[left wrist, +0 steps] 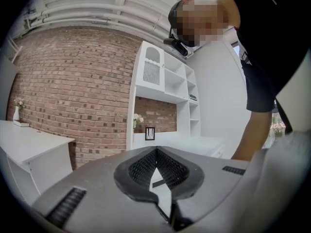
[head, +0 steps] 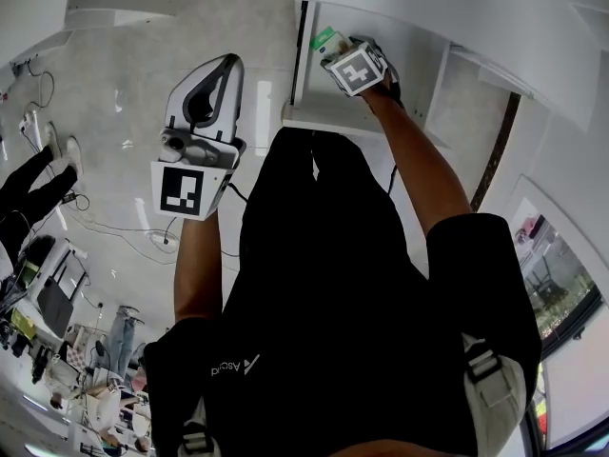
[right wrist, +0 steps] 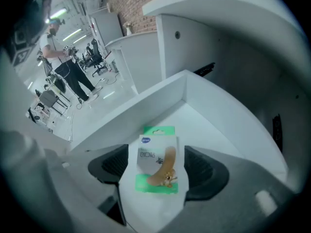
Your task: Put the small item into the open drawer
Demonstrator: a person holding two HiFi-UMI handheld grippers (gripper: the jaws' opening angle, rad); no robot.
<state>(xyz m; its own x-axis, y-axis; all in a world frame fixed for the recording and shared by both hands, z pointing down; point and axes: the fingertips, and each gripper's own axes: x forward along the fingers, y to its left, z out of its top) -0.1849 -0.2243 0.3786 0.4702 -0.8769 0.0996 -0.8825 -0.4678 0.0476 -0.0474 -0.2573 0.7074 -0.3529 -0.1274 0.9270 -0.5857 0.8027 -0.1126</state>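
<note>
A small white and green packet (right wrist: 157,165) with a tan plaster printed on it sits upright between the black pads (right wrist: 206,171) of my right gripper (right wrist: 158,178), which is shut on it. The packet hangs over the white open drawer (right wrist: 214,118), near its front left corner. In the head view the right gripper (head: 354,63) reaches into the drawer (head: 309,114), with the packet (head: 326,38) poking out beyond it. My left gripper (head: 203,103) is held up and off to the left, away from the drawer. Its jaws (left wrist: 156,154) are shut with nothing in them.
The drawer belongs to a white cabinet (right wrist: 228,13) whose top overhangs it. The left gripper view faces a brick wall (left wrist: 73,91), a white shelf unit (left wrist: 165,86) and a white desk (left wrist: 29,144). A person (right wrist: 63,62) and office chairs stand far off.
</note>
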